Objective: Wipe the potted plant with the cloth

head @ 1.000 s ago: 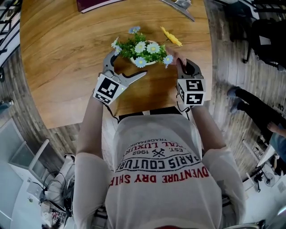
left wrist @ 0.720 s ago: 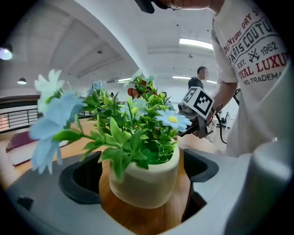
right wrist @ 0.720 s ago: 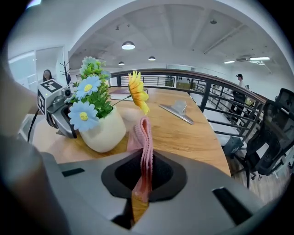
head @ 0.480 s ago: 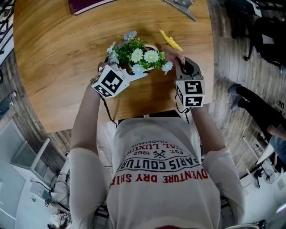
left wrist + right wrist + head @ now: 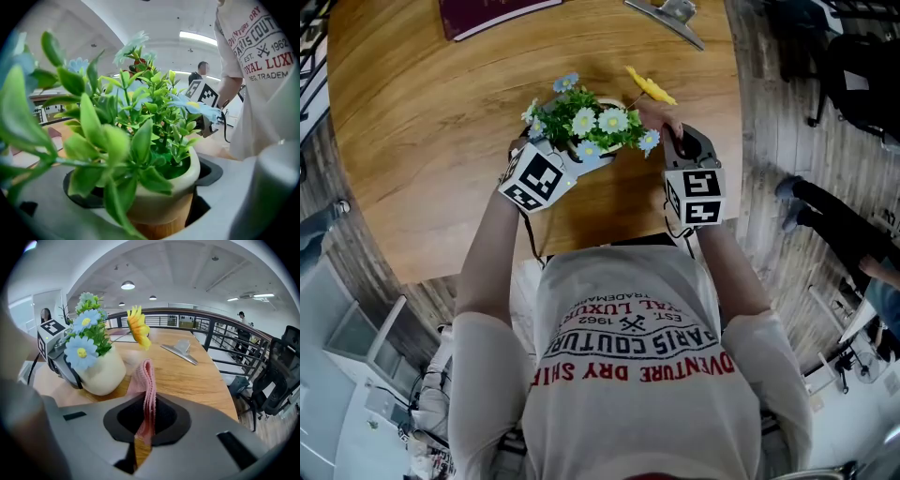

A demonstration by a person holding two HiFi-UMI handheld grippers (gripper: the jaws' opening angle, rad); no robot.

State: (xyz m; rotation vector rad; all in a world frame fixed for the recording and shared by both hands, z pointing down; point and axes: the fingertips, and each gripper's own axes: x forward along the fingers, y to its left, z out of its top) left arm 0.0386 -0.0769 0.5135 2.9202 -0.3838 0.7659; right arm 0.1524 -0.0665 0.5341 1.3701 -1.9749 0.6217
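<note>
The potted plant (image 5: 586, 127), near the counter's (image 5: 422, 141) front edge, is being clamped at its pot by the left gripper (image 5: 572, 157). The pink cloth (image 5: 147, 385) is being pinched by the closed right gripper (image 5: 680, 141), just beside the pot.

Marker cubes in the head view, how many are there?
2. One marker cube is on the left gripper, at the left of the potted plant; the other is on the right gripper, at the plant's right. None appears hidden.
</note>
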